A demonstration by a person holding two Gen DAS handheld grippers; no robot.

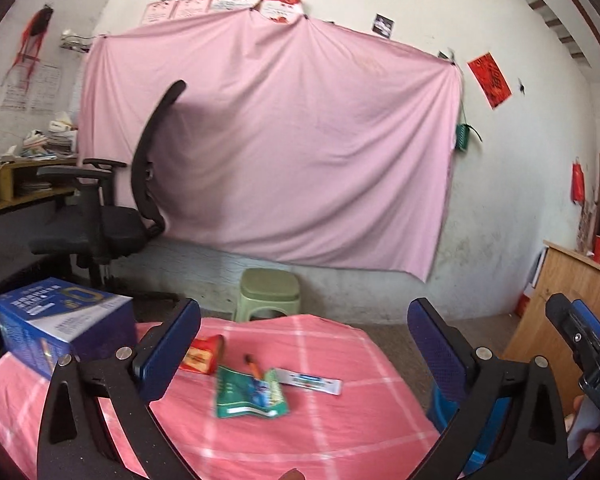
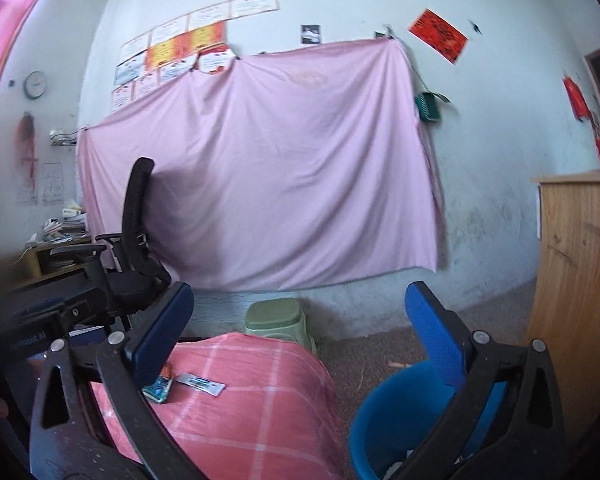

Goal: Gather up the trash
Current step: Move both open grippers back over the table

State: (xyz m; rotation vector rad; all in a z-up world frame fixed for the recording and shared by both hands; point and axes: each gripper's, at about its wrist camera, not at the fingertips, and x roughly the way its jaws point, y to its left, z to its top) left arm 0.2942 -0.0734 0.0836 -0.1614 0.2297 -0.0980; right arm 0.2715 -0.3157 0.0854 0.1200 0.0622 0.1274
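On the pink checked tablecloth (image 1: pixel 340 432) lie a green snack wrapper (image 1: pixel 250 396), a red packet (image 1: pixel 200 356), an orange pen (image 1: pixel 253 365) and a white-and-blue sachet (image 1: pixel 310 381). My left gripper (image 1: pixel 304 344) is open and empty, held above the table in front of this trash. My right gripper (image 2: pixel 300 332) is open and empty, over the table's right edge. A blue bin (image 2: pixel 400 420) stands on the floor right of the table, under the right gripper's right finger. The wrapper (image 2: pixel 158 389) and sachet (image 2: pixel 202 383) also show in the right wrist view.
A blue carton (image 1: pixel 60 324) stands on the table's left. A green plastic stool (image 1: pixel 270 292) sits behind the table. A black office chair (image 1: pixel 112 216) stands at the left, a wooden cabinet (image 2: pixel 576 300) at the right. A pink sheet hangs on the wall.
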